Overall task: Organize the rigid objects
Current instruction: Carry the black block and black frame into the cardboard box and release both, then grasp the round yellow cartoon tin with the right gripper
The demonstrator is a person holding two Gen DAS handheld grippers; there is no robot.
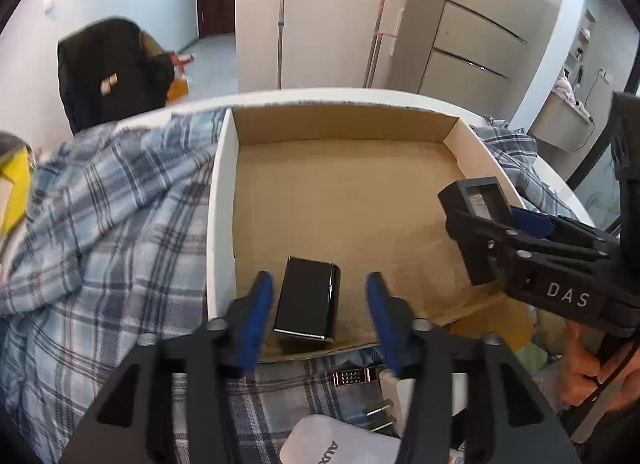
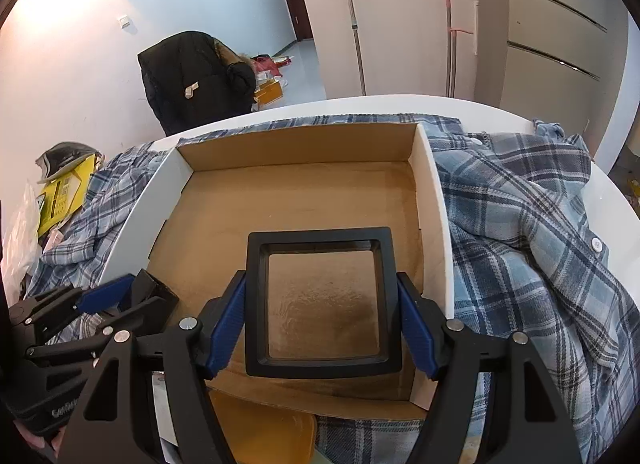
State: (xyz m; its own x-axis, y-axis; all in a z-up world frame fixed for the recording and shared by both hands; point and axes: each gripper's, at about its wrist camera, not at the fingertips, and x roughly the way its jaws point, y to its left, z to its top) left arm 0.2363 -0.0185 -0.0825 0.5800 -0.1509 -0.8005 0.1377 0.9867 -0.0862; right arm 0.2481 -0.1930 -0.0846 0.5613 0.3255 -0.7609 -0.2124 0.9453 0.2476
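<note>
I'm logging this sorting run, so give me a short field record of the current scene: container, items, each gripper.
container: open cardboard box on a plaid shirt
item 1: small black box, lying on the cardboard floor
item 2: black square frame, over the box interior
left gripper: open, pads either side of the small black box, not touching
right gripper: shut on the black square frame

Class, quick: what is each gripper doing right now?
Left gripper: open, black box lying between its jaws, untouched.
Right gripper: shut on the black frame.
</note>
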